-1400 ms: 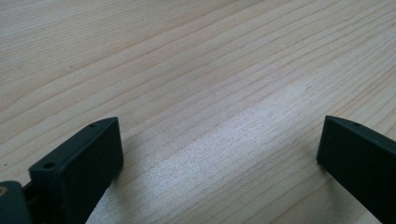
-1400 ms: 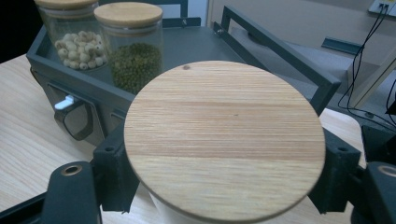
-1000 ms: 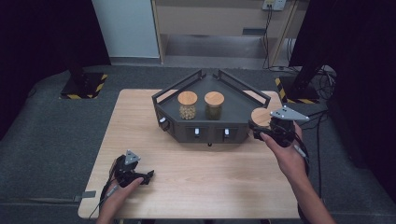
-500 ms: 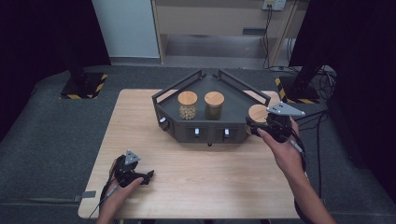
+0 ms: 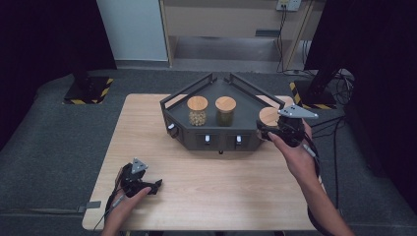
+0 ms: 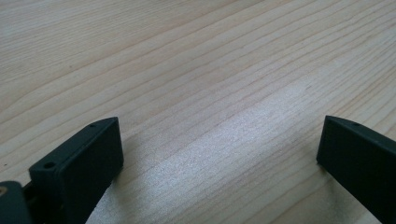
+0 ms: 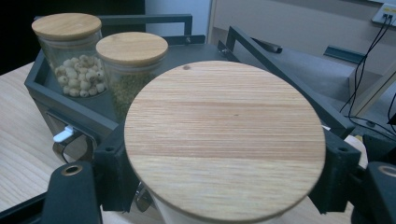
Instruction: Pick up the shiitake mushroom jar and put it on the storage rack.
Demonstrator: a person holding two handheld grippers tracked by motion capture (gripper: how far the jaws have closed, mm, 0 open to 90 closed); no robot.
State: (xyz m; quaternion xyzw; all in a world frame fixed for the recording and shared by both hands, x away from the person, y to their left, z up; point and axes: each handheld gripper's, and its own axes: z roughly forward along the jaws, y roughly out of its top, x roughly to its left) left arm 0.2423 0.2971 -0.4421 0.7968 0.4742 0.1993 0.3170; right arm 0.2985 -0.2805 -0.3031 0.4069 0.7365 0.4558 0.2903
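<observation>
The right gripper (image 5: 269, 132) is clamped on a glass jar with a round wooden lid (image 7: 224, 140), holding it at the right end of the dark metal tray (image 5: 216, 142), beside two more wooden-lidded jars (image 5: 211, 110) standing in it. The left gripper (image 5: 147, 186) rests on the pale wooden table (image 6: 210, 70), jaws spread wide with nothing between them.

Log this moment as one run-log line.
right tongs: shut on wooden-lidded jar, beside black tray | left tongs: open over table | tray: two jars
</observation>
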